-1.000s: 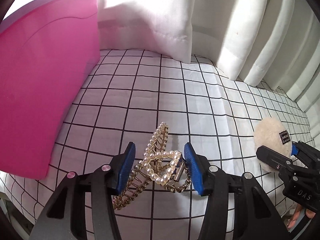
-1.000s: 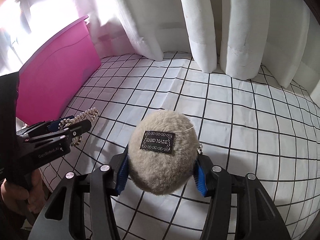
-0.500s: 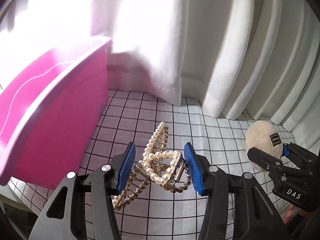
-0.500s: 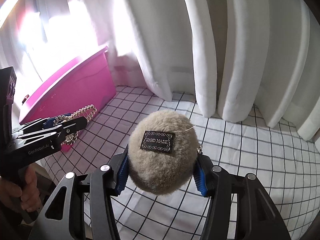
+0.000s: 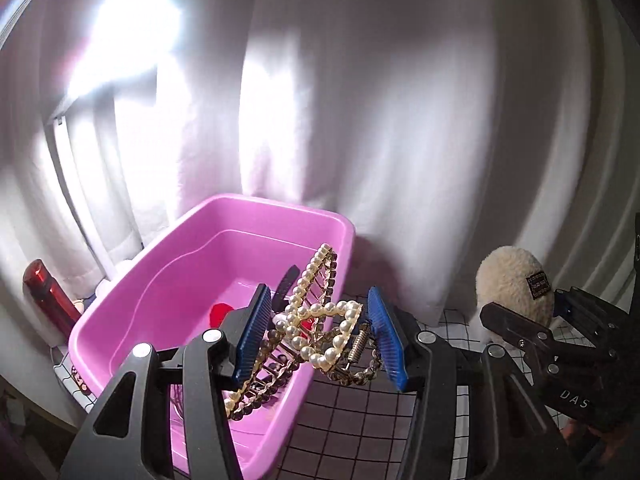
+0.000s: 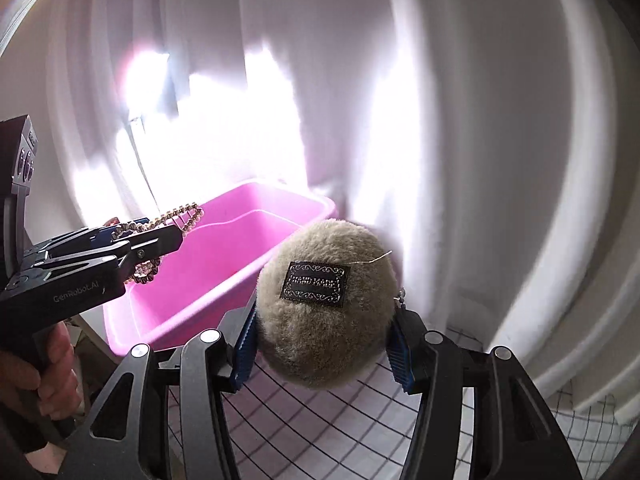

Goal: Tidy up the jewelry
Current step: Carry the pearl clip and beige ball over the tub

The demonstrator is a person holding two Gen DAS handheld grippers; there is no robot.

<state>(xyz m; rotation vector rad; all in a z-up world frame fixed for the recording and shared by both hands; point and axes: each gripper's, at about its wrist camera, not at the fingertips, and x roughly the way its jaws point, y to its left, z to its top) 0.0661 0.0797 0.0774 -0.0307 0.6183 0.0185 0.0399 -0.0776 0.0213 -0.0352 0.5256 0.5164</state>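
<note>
My left gripper (image 5: 320,336) is shut on a gold hair claw set with pearls (image 5: 320,320) and holds it in the air over the near right rim of a pink plastic bin (image 5: 192,280). The bin holds a red item (image 5: 220,314) and a dark clip (image 5: 286,282). My right gripper (image 6: 322,344) is shut on a fluffy beige pompom with a black label (image 6: 324,304), raised above the table to the right of the bin (image 6: 240,256). The left gripper with the hair claw (image 6: 168,224) shows at the left of the right wrist view.
White curtains (image 5: 400,120) hang close behind the bin. A white cloth with a black grid (image 5: 360,420) covers the table below both grippers. A red cylinder (image 5: 48,292) stands left of the bin.
Both grippers have risen from the table with their objects. The left one has moved over the bin's edge, so the bin's inside now shows.
</note>
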